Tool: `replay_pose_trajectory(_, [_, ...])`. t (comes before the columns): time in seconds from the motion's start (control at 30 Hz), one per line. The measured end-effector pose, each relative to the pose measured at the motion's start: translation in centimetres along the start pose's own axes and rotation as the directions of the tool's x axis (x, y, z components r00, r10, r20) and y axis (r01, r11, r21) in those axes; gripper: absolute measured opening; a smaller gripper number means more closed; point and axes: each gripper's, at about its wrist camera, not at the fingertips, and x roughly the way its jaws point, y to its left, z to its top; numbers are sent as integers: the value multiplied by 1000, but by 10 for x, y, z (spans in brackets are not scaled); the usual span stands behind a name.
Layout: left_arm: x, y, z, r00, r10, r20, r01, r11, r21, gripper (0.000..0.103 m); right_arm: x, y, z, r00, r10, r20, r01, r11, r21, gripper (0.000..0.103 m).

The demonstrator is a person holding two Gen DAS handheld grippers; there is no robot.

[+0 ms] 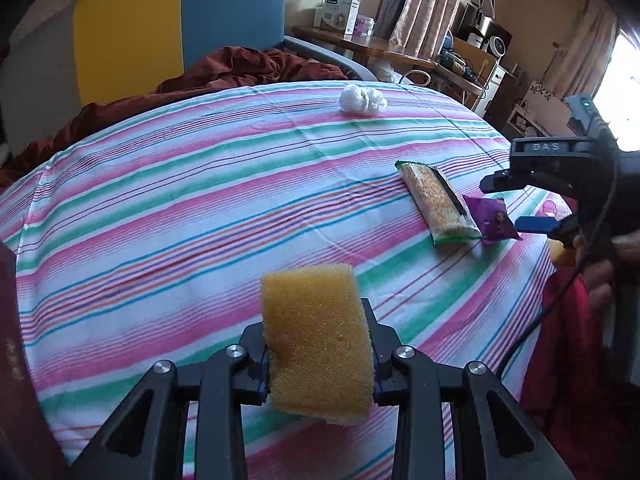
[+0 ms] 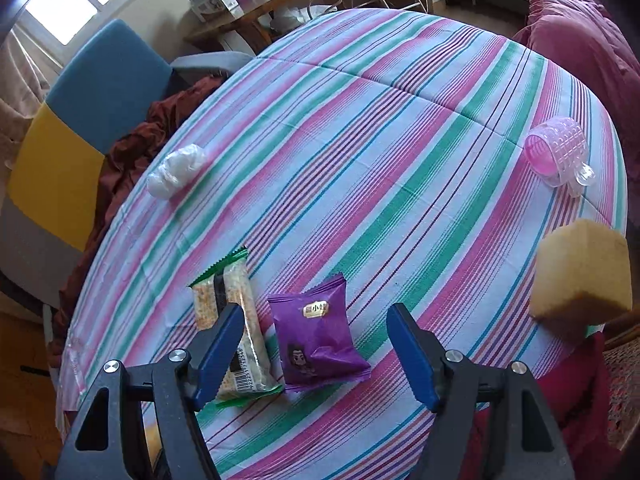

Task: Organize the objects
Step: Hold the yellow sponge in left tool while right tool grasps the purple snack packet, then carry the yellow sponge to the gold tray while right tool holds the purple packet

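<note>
Sponge [image 1: 318, 340], yellow and porous, sits clamped between the fingers of the left tongs [image 1: 318, 354] in the left wrist view, lifted above the striped surface [image 1: 180, 208] with its long axis running away from the camera, so these tongs are closed on it. Farther off in that view a white crumpled wad [image 1: 363, 99] lies near the far edge, and at the right a long cereal bar [image 1: 438, 204] lies touching a purple snack packet [image 1: 493, 221]; the right tongs [image 1: 520, 204] hang just beside the packet, gaping and empty. The right wrist view looks down along those right tongs [image 2: 316, 354]: their blue pads stand well apart, nothing gripped, the purple packet [image 2: 318, 340] directly between and just ahead of them, its long axis roughly along the fingers, while one pad overlaps the cereal bar [image 2: 240, 332] lying alongside. The right hand is plainly nearer to both snacks, so a straight descent would probably take the packet. Only this view shows a pink ribbed roller [image 2: 558, 152] at the right edge of the surface [image 2: 380, 140], with the held sponge [image 2: 582, 276] hovering below it in the picture, and the wad [image 2: 176, 170] at the left.
</note>
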Motion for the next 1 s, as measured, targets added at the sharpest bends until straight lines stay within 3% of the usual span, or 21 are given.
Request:
replay_pose_trajectory(0.13, [-14, 7, -16, 1000, -10, 2, 10, 1000, -14, 35, 17, 12, -3, 996, -62, -60, 58, 996, -68, 64])
replay_pose_trajectory(0.27, [-24, 13, -31, 1000, -7, 10, 7, 1000, -21, 35, 22, 20, -5, 992, -119, -48, 112, 986, -127, 64])
replay_pose_trajectory(0.4, [-33, 18, -43, 1000, -5, 19, 6, 999, -34, 35, 24, 23, -6, 981, -191, -20, 185, 968, -169, 40])
replay_pose_trajectory(0.5, [-42, 20, -52, 1000, 0, 27, 1, 999, -36, 35, 24, 25, -8, 978, -210, -7, 205, 961, -187, 38])
replay_pose_trajectory(0.63, [-59, 25, -65, 999, 18, 42, -17, 999, -31, 35, 1, 23, -7, 987, -133, 91, 146, 976, -160, 36])
replay_pose_trajectory(0.7, [-69, 30, -69, 998, 26, 52, -24, 999, -38, 35, -9, 32, -12, 988, -75, 133, 101, 974, -203, 36])
replay_pose_trajectory(0.93, [-105, 55, -78, 993, 64, 103, -53, 993, -105, 35, -11, 90, -42, 993, 106, 57, -72, 899, -431, 36])
replay_pose_trajectory(1.0, [-117, 62, -80, 990, 76, 119, -62, 991, -119, 35, -5, 110, -52, 995, 100, 8, -83, 869, -488, 36])
